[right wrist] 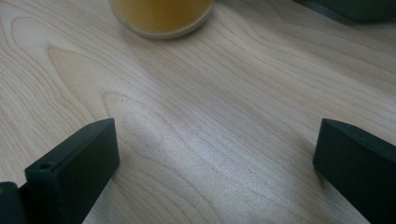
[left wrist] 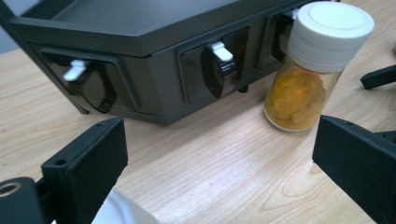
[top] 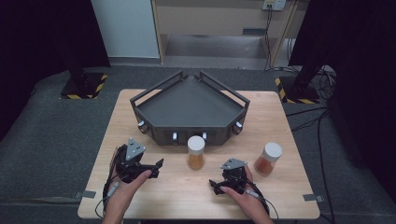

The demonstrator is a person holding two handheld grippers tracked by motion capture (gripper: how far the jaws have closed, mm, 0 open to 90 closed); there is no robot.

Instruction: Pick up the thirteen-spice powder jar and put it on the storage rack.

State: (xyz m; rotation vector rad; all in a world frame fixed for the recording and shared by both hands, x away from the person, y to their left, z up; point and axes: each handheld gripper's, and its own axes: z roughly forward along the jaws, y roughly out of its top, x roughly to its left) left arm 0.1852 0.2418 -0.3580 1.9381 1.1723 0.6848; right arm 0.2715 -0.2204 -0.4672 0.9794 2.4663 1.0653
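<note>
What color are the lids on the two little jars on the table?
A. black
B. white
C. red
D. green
B: the yellow-powder jar in front of the dark tray and the orange-powder jar to its right both wear white screw lids, plain in the high view and on the yellow one in the left gripper view.

My left claw (left wrist: 219, 158) is matt black plastic, faintly grainy, and so is my right claw (right wrist: 215, 163). The table (left wrist: 210, 172) under them is pale smooth wood with clear grain. The jar (left wrist: 306, 86) is clear and glossy, its lid (left wrist: 331, 28) matt white plastic. The tray (left wrist: 140, 37) looks matt dark plastic
</note>
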